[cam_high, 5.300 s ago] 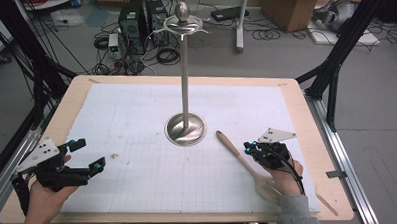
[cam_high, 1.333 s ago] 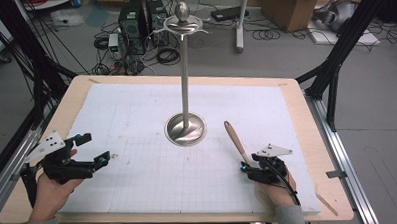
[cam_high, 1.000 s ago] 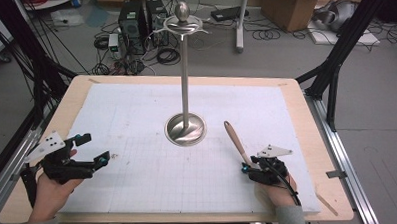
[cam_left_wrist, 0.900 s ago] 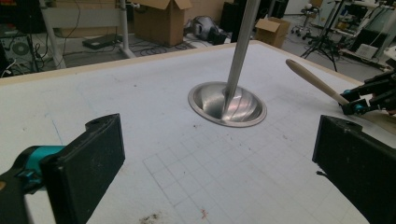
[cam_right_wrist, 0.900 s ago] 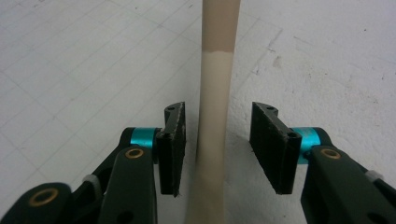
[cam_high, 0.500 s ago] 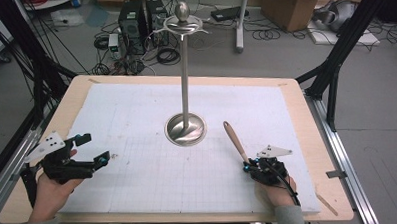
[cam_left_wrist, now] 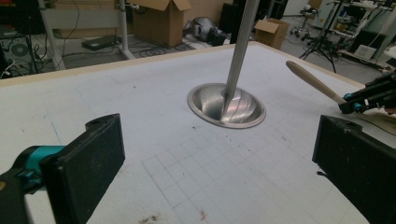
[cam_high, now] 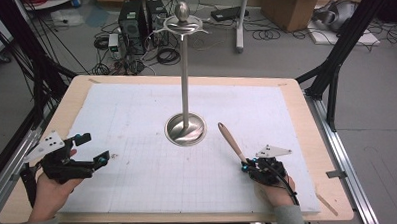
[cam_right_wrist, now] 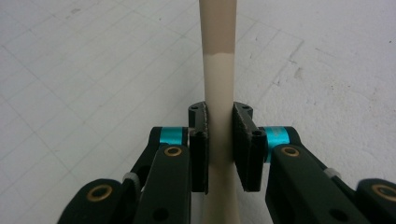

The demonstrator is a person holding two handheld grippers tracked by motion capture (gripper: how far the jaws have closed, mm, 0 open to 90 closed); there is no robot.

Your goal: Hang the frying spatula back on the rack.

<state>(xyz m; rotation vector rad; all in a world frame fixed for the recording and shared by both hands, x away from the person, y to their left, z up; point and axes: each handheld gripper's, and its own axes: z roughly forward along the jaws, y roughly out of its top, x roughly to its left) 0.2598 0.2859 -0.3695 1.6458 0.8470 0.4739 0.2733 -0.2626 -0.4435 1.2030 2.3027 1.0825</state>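
Observation:
A long utensil with a brown wooden handle point(cam_high: 231, 140) and a cream shaft point(cam_right_wrist: 218, 70) lies angled on the white gridded mat point(cam_high: 136, 114), right of the metal stand's round base point(cam_high: 186, 130). My right gripper point(cam_high: 249, 166) is at the utensil's near end. Its jaws have just been closing and its pads point(cam_right_wrist: 200, 140) now press both sides of the cream shaft. My left gripper point(cam_high: 93, 148) rests near the table's left front, open with nothing between its fingers point(cam_left_wrist: 88, 163). In the left gripper view, the handle point(cam_left_wrist: 313, 81) sticks out of the right gripper point(cam_left_wrist: 369, 95).
The stand's tall pole point(cam_high: 185, 77) rises from the base to a ringed knob point(cam_high: 182, 17). The wooden table edge point(cam_high: 334, 197) frames the mat. Cables, boxes and black frame legs crowd the floor beyond.
Compared with the oldest frame, the right hand has drawn back toward the near edge and the utensil's handle has swung to point away. The left hand has shifted slightly. Over the last second the hands stay put.

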